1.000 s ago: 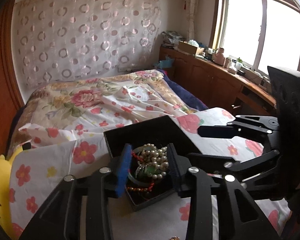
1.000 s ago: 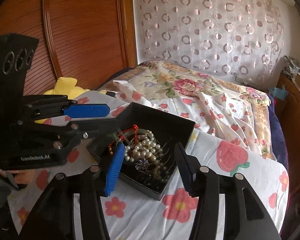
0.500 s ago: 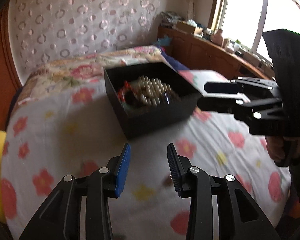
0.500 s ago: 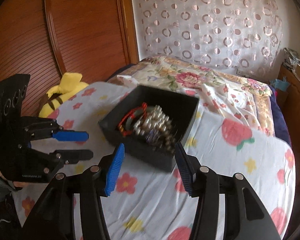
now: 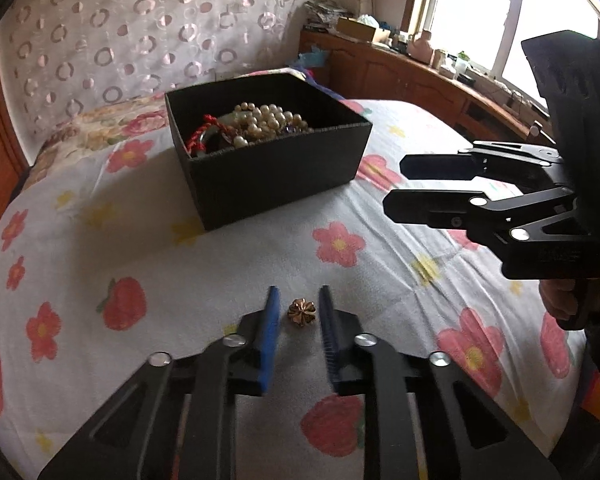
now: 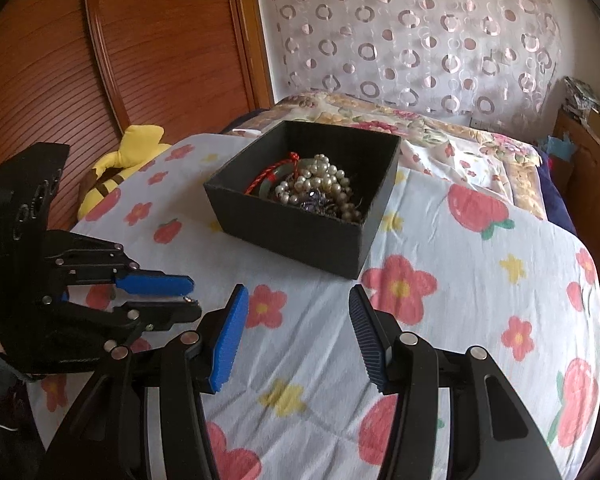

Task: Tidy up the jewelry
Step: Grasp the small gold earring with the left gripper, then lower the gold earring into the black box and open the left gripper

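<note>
Left gripper [image 5: 299, 312] has dropped back from the black box [image 5: 268, 148] and now brackets a small gold bead [image 5: 301, 311] on the floral sheet [image 5: 380, 264], jaws narrowly apart, not gripping. Right gripper [image 6: 296, 312] hovers wide open, empty. Pickup is likely next.

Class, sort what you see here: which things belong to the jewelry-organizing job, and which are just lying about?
Belongs to the job:
- black box holding the pearl necklace
- gold flower-shaped piece on the bedspread, between the left gripper fingers

Just lying about:
- yellow plush toy
- cardboard box on the cabinet
</note>
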{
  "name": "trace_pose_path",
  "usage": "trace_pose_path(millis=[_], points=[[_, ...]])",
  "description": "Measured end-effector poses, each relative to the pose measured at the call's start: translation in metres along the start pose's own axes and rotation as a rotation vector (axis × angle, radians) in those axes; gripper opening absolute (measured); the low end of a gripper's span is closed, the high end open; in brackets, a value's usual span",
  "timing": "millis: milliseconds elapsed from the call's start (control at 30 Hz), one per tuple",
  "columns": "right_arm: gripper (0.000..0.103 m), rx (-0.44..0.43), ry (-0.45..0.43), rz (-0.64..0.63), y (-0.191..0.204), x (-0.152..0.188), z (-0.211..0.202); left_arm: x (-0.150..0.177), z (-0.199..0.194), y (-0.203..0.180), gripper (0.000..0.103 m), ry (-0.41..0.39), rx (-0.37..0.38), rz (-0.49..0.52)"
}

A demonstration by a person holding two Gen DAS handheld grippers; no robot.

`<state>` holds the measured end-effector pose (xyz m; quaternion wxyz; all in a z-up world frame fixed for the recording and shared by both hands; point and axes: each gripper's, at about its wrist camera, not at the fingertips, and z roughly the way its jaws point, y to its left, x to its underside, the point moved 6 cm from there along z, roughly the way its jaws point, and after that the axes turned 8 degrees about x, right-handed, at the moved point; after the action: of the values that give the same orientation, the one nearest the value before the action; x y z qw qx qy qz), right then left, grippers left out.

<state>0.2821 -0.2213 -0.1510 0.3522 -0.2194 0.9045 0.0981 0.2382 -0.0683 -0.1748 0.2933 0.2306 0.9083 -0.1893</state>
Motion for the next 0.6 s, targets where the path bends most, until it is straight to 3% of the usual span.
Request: trace_pose_path(millis=[300, 600], points=[[0.055, -0.003, -0.002, 0.005, -0.001, 0.003, -0.001, -0.007, -0.009, -0.002, 0.013, -0.033, -0.007, 0.001], [0.055, 0.006, -0.044, 0.019, -0.008, -0.011, -0.009, -0.070, -0.034, 0.006, 0.013, -0.170, -0.024, 0.012]])
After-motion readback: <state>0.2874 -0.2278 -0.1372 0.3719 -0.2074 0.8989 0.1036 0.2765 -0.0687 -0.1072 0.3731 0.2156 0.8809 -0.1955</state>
